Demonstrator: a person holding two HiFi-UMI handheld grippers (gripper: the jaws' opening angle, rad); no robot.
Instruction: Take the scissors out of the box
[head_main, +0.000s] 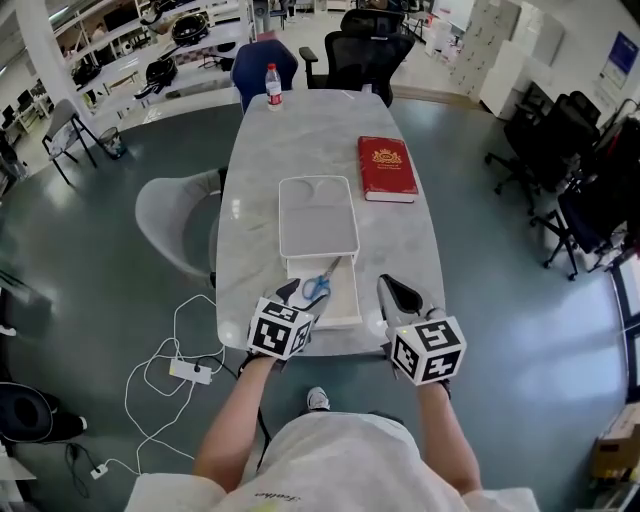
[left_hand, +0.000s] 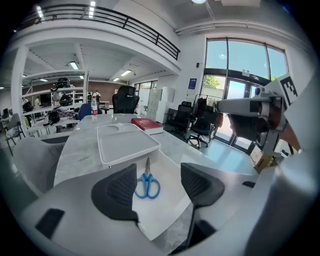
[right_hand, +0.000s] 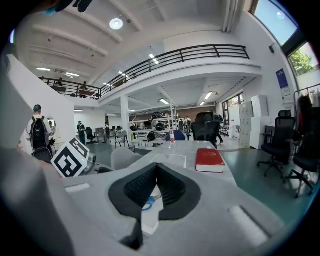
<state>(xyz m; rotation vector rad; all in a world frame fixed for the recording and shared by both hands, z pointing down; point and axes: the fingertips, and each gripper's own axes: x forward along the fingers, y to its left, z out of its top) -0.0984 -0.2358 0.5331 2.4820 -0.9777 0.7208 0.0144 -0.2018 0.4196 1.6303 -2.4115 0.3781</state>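
Note:
Blue-handled scissors (head_main: 318, 288) lie flat in a shallow white open box (head_main: 345, 305) at the table's near edge, blades pointing away from me. My left gripper (head_main: 299, 296) hovers at the box's near left corner, open, with nothing held. In the left gripper view the scissors (left_hand: 147, 183) show just beyond the gap of the open left gripper (left_hand: 158, 187). My right gripper (head_main: 400, 294) hangs to the right of the box, shut and empty. In the right gripper view the right gripper (right_hand: 157, 167) has its tips together, and the scissors (right_hand: 149, 202) peek out below them.
The box's white lid (head_main: 318, 218) lies just beyond it on the marble table (head_main: 255, 190). A red book (head_main: 387, 168) sits at the right, a bottle (head_main: 273, 87) at the far end. A white chair (head_main: 180, 225) and floor cables (head_main: 190, 372) are at the left.

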